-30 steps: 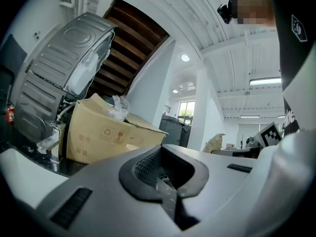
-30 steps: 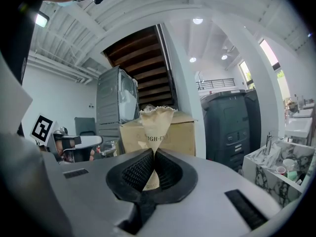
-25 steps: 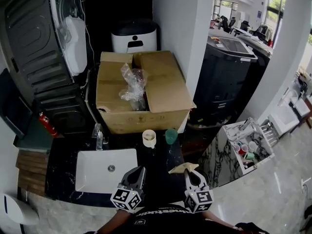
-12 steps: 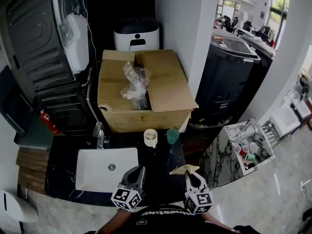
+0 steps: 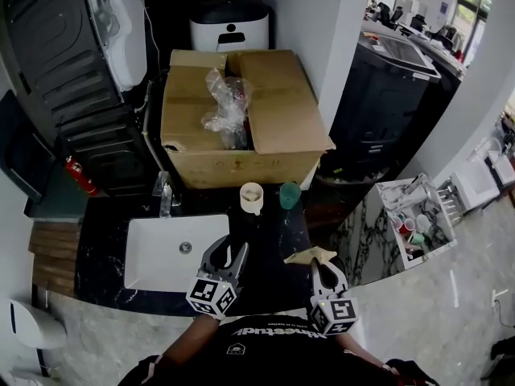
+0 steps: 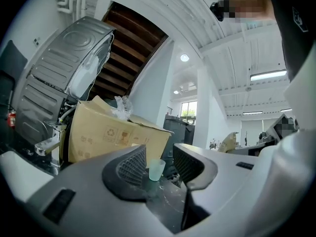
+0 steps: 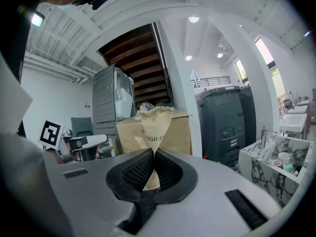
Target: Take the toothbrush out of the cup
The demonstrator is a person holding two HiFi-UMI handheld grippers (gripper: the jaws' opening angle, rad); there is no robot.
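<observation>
Left claw [image 5: 228, 248], jaws opening with nothing between them, is pointed at the cream cup [image 5: 251, 197] and green cup [image 5: 289, 195], set upright well ahead on the worktop [image 5: 269, 230]. Right claw [image 5: 317, 266] is closed on a paper packet [image 5: 310, 256]. No toothbrush can be made out.

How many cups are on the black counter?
2. The cream cup sits in front of the cardboard box; the green cup stands just to its right. More could hide behind the box.
</observation>
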